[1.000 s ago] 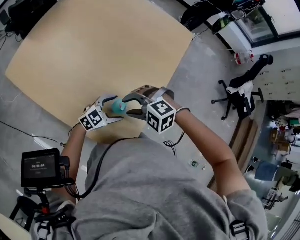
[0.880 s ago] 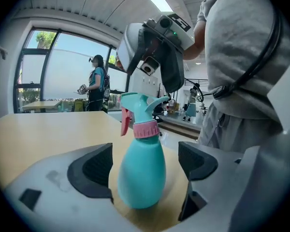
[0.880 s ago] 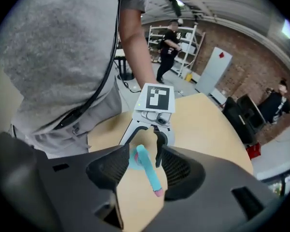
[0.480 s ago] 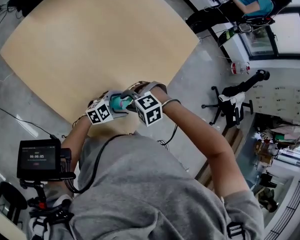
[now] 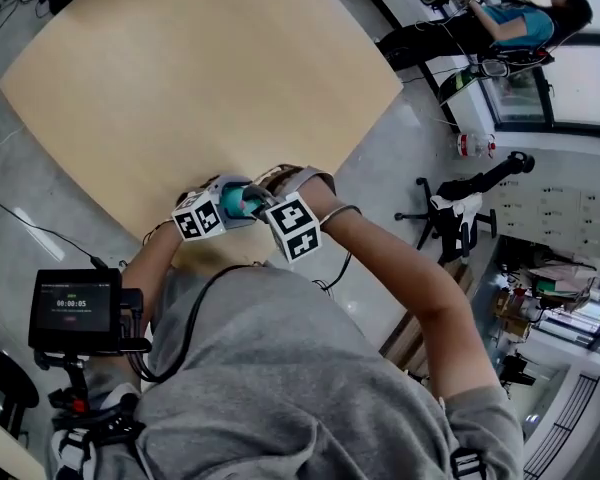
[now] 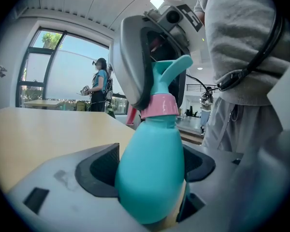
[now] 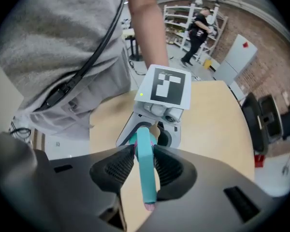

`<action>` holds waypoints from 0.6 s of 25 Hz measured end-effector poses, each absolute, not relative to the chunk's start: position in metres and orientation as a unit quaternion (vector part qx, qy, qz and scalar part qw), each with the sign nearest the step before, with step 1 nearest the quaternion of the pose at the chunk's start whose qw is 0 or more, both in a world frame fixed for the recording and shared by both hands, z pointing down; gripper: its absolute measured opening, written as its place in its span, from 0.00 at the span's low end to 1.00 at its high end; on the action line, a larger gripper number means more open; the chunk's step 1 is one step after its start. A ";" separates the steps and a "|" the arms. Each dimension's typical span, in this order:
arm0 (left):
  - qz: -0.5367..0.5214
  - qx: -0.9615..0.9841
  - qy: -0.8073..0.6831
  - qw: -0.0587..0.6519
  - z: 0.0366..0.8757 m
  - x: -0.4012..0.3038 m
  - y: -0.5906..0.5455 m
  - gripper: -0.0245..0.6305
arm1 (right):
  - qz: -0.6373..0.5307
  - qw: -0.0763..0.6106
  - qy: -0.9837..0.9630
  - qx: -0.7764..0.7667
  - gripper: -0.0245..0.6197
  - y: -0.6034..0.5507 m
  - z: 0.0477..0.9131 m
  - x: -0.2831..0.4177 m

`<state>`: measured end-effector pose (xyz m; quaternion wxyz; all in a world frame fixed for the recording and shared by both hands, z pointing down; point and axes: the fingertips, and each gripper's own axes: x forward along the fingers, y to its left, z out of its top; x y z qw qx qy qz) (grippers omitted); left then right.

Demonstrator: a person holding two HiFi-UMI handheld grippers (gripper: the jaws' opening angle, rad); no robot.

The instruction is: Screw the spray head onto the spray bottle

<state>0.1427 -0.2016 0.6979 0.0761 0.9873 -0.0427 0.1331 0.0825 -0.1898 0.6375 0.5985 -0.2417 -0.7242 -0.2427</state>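
Observation:
A teal spray bottle (image 6: pixel 150 173) with a pink collar (image 6: pixel 159 105) and a teal spray head (image 6: pixel 166 74) stands upright near the table's front edge. My left gripper (image 6: pixel 151 187) comes at it from the side, and its jaws have just been closing onto the bottle's body, which they now clamp. From above, my right gripper (image 7: pixel 144 166) points straight down. Its jaws have just been closing too, and the pads now press on the spray head (image 7: pixel 145 178). In the head view both grippers meet at the bottle (image 5: pixel 238 204).
The light wooden table (image 5: pixel 180 68) stretches away from the bottle, its edge close to my body. A small screen on a stand (image 5: pixel 72 310) is at lower left. An office chair (image 5: pixel 450 218) and a seated person (image 5: pixel 510 23) are off to the right.
The right gripper has dropped from beside the bottle onto the spray head and closed on it. The left gripper has sunk a little with the bottle.

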 end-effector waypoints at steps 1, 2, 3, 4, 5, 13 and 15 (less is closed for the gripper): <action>0.132 0.987 -0.044 0.077 0.698 0.144 -0.202 0.59 | -0.282 0.602 -0.700 -0.261 0.24 -0.189 0.638 0.084; 0.131 0.987 -0.045 0.079 0.697 0.144 -0.203 0.59 | -0.326 0.603 -0.669 -0.287 0.24 -0.188 0.639 0.085; 0.132 0.987 -0.045 0.079 0.697 0.145 -0.203 0.59 | -0.371 0.600 -0.635 -0.316 0.24 -0.186 0.640 0.086; 0.132 0.987 -0.045 0.079 0.697 0.145 -0.204 0.59 | -0.409 0.595 -0.601 -0.344 0.24 -0.184 0.642 0.088; 0.132 0.987 -0.045 0.079 0.697 0.146 -0.204 0.59 | -0.433 0.590 -0.574 -0.366 0.24 -0.183 0.644 0.091; 0.114 0.981 -0.132 0.086 0.689 0.152 -0.230 0.59 | 0.002 0.698 -0.711 -0.082 0.24 -0.212 0.646 0.096; 0.111 0.972 -0.188 0.087 0.687 0.152 -0.241 0.59 | 0.167 0.660 -0.729 0.062 0.24 -0.221 0.643 0.100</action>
